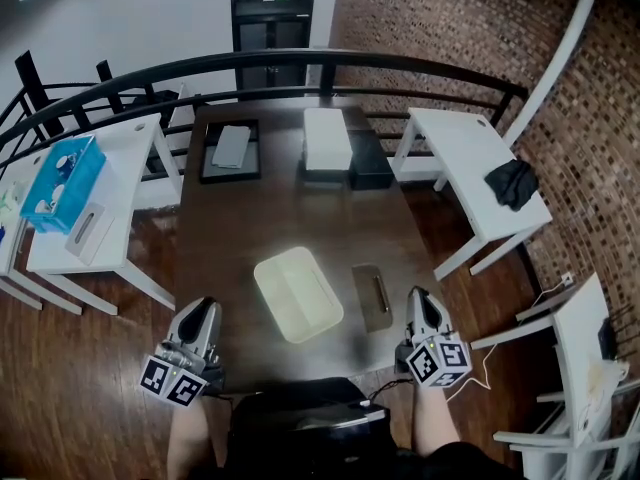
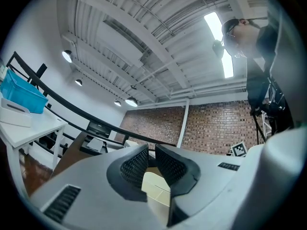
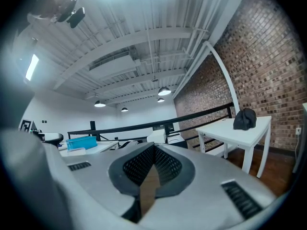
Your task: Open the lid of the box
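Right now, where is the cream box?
In the head view the cream box lies on the dark table, near the person, between the left gripper and the right gripper, with a flat brown piece just to its right.

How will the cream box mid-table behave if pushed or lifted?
Probably light and stiff: the cream box looks like thin moulded plastic. It sits flat and low, so tipping seems unlikely, but it may slide on the glossy table when pushed.
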Motion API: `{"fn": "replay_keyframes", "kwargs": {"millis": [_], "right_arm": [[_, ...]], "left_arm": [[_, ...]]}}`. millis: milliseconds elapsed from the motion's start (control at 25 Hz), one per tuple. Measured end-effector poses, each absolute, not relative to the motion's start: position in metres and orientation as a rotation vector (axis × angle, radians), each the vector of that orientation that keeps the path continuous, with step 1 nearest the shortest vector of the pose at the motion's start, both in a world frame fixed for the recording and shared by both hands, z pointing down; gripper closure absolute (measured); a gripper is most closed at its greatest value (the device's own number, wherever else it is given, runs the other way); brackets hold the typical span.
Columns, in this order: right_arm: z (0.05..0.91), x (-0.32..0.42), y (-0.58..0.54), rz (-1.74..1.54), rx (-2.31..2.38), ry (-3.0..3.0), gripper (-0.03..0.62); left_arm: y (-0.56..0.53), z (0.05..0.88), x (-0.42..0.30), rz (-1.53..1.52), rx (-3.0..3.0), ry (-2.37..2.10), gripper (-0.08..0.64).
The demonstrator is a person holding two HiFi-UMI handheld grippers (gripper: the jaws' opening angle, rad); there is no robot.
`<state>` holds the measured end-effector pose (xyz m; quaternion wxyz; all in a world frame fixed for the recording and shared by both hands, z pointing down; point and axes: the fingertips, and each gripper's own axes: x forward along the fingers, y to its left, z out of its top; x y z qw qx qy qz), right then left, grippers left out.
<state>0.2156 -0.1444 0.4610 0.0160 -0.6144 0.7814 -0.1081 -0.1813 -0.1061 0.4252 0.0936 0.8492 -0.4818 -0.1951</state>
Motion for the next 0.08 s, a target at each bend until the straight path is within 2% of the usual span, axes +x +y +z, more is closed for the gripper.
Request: {"fn": "replay_keyframes", "kwargs": {"millis": [80], "right_arm": [[0.4652,0.2166,-0.1441,-0.354,-1.922,2.429,0.592]], "left_arm": [[-0.1064,0.4261,-0.1793,-0.571,2.520,-1.422,0.522]]}}
